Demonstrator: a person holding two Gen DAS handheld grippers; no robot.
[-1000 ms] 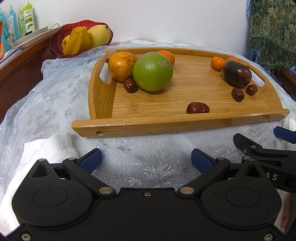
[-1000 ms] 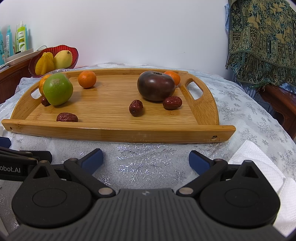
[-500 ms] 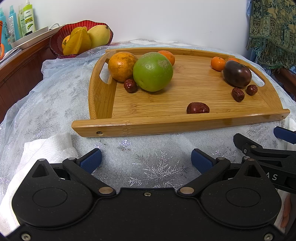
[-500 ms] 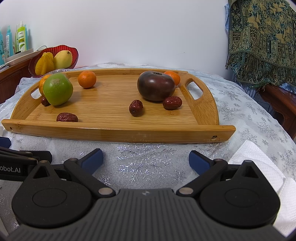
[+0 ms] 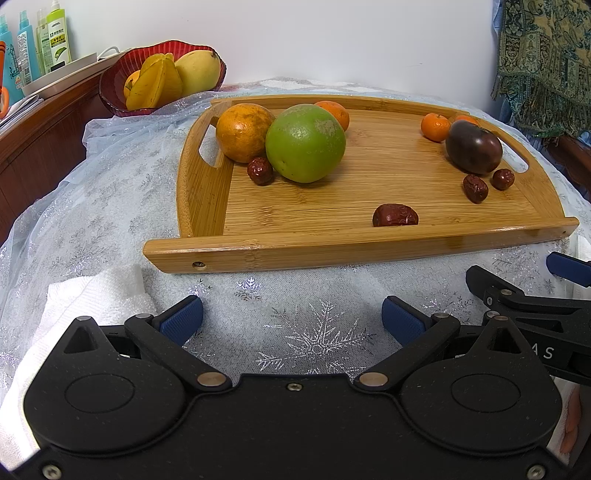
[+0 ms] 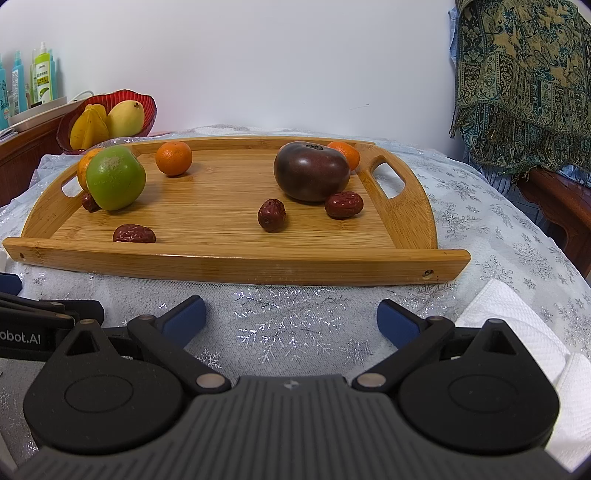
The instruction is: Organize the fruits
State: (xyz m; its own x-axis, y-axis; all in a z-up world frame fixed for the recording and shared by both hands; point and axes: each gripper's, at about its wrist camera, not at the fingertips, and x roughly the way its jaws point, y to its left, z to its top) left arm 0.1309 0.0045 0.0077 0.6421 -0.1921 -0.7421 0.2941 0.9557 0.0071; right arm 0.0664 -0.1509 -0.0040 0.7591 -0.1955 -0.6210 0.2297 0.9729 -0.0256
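A bamboo tray lies on the tablecloth ahead of both grippers. On it sit a green fruit, a large orange, small tangerines, a dark purple tomato and several red dates. My left gripper is open and empty, short of the tray's front rail. My right gripper is open and empty too, beside the left one.
A red bowl with a mango and starfruit stands at the back left on a wooden sideboard with bottles. White towels lie at the near left and near right. A patterned cloth hangs at the right.
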